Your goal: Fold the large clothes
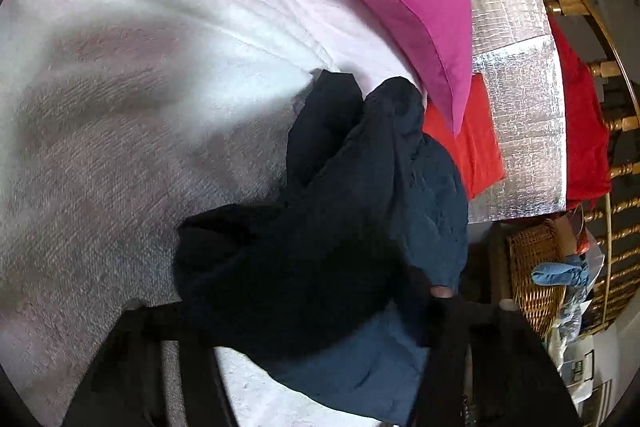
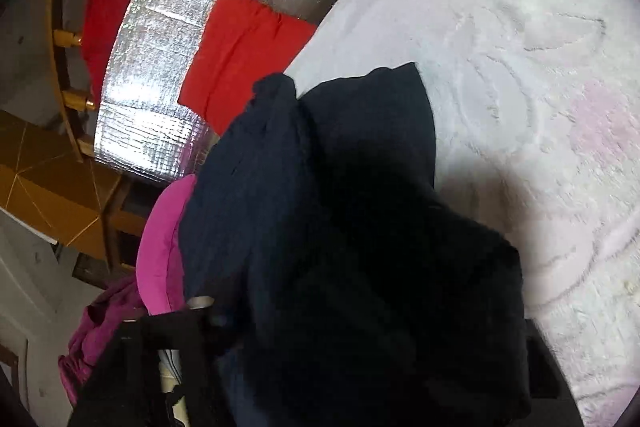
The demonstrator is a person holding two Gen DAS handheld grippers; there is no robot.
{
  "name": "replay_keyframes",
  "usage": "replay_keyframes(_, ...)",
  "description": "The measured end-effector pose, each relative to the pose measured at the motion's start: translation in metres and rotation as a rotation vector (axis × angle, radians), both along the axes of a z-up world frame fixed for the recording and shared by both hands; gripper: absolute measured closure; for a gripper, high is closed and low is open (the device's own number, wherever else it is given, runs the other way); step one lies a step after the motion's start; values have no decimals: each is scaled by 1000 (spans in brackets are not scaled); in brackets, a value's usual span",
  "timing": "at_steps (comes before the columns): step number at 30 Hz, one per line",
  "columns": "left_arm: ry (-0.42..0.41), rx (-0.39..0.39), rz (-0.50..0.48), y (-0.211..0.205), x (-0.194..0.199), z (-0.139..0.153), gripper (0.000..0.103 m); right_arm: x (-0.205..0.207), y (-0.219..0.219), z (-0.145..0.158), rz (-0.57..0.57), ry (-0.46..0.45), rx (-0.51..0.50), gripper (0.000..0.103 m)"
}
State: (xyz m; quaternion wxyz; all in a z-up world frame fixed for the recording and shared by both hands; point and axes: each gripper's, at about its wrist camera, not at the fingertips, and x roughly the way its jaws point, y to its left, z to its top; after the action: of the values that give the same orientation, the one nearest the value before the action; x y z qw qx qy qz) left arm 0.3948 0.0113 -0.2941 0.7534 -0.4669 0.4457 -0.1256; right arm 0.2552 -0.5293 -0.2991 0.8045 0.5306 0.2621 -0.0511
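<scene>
A bunched dark navy fabric garment (image 1: 320, 247) is lying on the pale pink-white fleecy blanket (image 1: 140, 147), filling both the left gripper (image 1: 304, 339) and right gripper (image 2: 352, 347), whose jaws are clamping its folds.

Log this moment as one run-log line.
stage: gather dark garment | surface: white blanket | left gripper: garment between fingers | right gripper: garment between fingers | fold: not done, bunched

Dark navy garment (image 1: 320, 227), soft knit-looking fabric, bunched and crumpled in loose folds, not flat. Lies on the pale pink bed cover (image 1: 140, 107), far end near the magenta pillow (image 1: 408, 7) and a folded red cloth (image 1: 472, 147).
</scene>
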Motion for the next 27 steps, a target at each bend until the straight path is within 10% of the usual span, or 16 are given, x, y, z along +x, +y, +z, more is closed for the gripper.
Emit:
replay_keyframes(5,-63,25,-5,-1,-5,22,76,-3,14,29,20,-22,-94,68)
replay_keyframes(11,-110,74,-14,9,-29,54,80,-21,27,53,39,-35,-126,70)
replay_keyframes(22,-9,225,-87,34,-79,41,75,-59,45,44,133,46,-114,65)
replay_keyframes(27,130,101,-81,63,-94,18,53,-77,35,22,122,146,11,48)
